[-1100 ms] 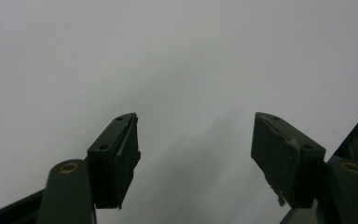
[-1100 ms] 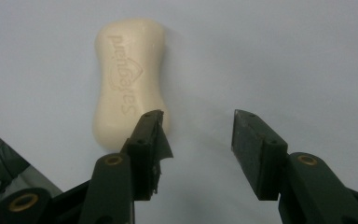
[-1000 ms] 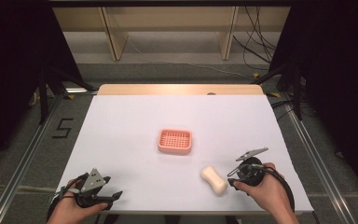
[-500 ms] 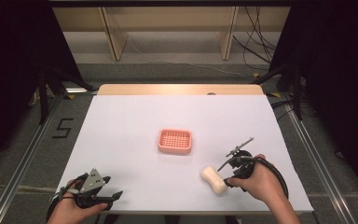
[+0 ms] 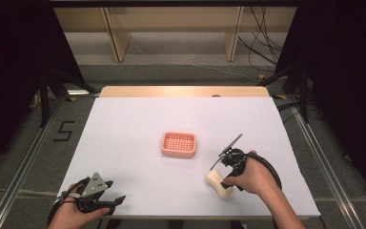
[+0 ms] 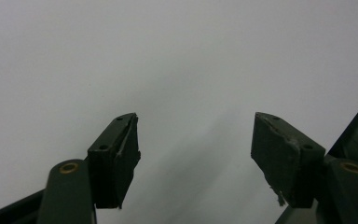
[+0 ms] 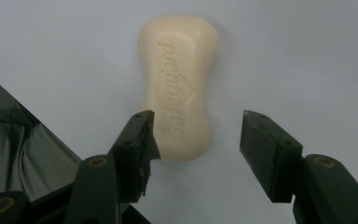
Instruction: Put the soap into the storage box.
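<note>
Lying flat, smooth waisted cream soap bar (image 7: 177, 84), white table (image 5: 138, 129)

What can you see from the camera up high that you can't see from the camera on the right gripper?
The high view takes in the pink slotted plastic soap dish in the middle of the white table, the left gripper at the near edge, and the hand holding the right gripper.

The right gripper view brings the word pressed into the cream-coloured waisted soap bar close enough to read, Safeguard, with the jaws standing apart at the bar's near end; they have just been opening.

Both share the soap bar lying flat on the white table.
</note>
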